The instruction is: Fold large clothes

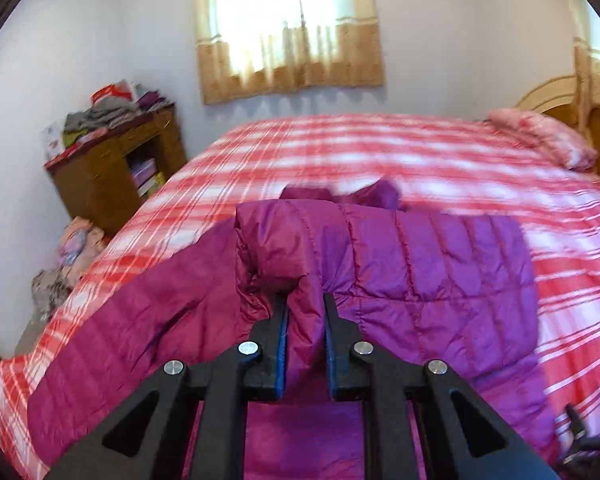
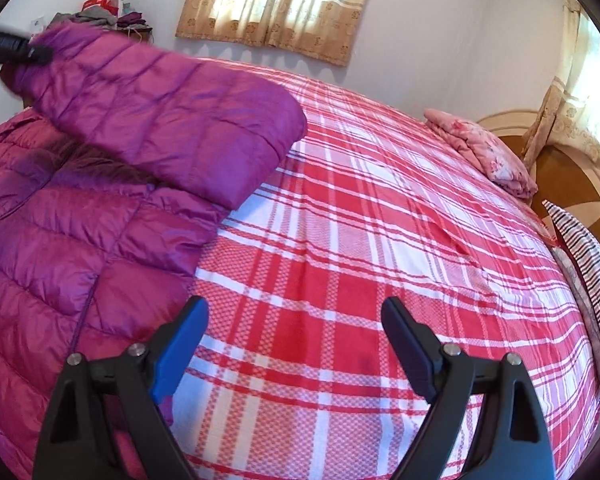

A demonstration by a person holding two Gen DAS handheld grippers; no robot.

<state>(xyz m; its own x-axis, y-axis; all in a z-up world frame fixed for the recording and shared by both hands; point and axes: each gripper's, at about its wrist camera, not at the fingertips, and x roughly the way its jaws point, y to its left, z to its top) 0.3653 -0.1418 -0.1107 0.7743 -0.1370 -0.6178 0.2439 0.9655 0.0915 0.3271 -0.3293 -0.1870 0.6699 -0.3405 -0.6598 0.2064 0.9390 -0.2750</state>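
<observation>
A magenta quilted puffer jacket lies on the red and white plaid bed. My left gripper is shut on a fold of the jacket and holds it lifted above the rest of the garment. In the right wrist view the jacket covers the left of the bed, with its raised part held up by the left gripper at the top left. My right gripper is open and empty over bare bedsheet, to the right of the jacket.
A wooden cabinet piled with clothes stands left of the bed. More clothes lie on the floor beside it. A pink folded blanket and a striped pillow lie near the wooden headboard. A curtained window is behind.
</observation>
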